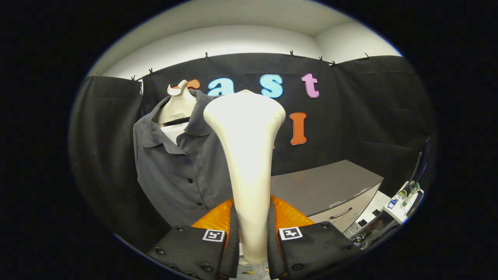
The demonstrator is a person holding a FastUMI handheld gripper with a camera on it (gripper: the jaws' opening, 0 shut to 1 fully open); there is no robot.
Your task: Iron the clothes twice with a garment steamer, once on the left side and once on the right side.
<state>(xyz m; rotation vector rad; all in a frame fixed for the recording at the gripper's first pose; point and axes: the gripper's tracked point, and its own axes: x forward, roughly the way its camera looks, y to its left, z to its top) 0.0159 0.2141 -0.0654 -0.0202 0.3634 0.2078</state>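
Gripper view, tool (253, 237) clamped on cream steamer (247, 155), upright between fingers; grey shirt (175, 167) beyond, leftward

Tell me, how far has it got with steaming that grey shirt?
Done: the gripper is shut on the cream garment steamer, whose handle sits between both fingers, head raised. In hand: the steamer's head is held up beside the grey shirt on its mannequin, apparently not touching the cloth. Left: seemingly both passes, left side and right side; nothing on the shirt shows either one done.
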